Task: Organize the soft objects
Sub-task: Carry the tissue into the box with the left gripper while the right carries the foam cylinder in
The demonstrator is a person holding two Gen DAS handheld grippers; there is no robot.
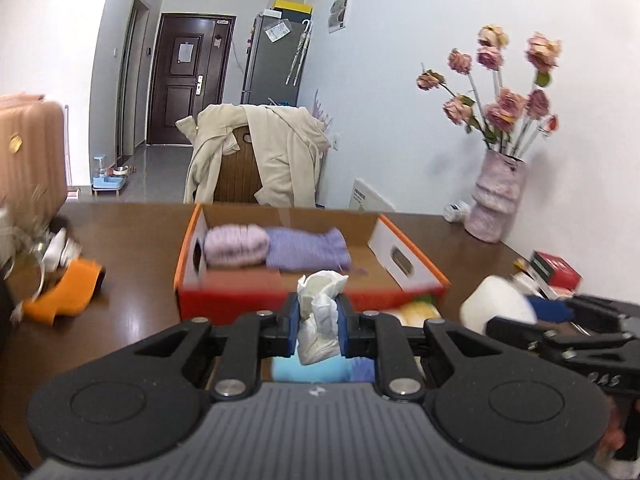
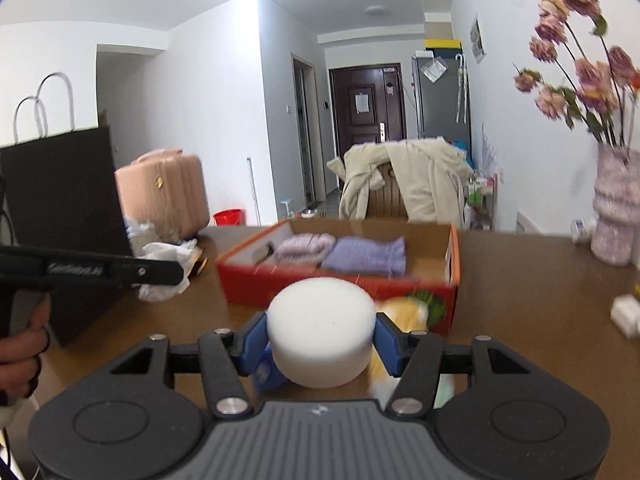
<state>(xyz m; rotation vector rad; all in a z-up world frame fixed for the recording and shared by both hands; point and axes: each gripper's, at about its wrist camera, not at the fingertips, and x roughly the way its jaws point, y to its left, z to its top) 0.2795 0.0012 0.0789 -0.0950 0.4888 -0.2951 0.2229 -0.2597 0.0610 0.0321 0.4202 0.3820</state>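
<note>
My left gripper (image 1: 319,320) is shut on a crumpled white plastic bag (image 1: 320,312), held above the table in front of the orange cardboard box (image 1: 308,292). The box holds a pink knit roll (image 1: 236,245) and a purple knit piece (image 1: 306,250). My right gripper (image 2: 322,340) is shut on a round white sponge (image 2: 322,340), also in front of the box (image 2: 336,286); the sponge shows in the left wrist view (image 1: 498,306). The knits (image 2: 362,256) lie in the box. A yellow soft object (image 2: 406,312) and a light blue one (image 1: 310,370) lie below the grippers.
A pink vase with flowers (image 1: 496,196) stands at the right. An orange object (image 1: 64,292) and clutter lie at the left. A black paper bag (image 2: 60,216) and crumpled white plastic (image 2: 168,264) sit left. Small boxes (image 1: 554,270) lie right. A chair with a coat (image 1: 256,156) stands behind the table.
</note>
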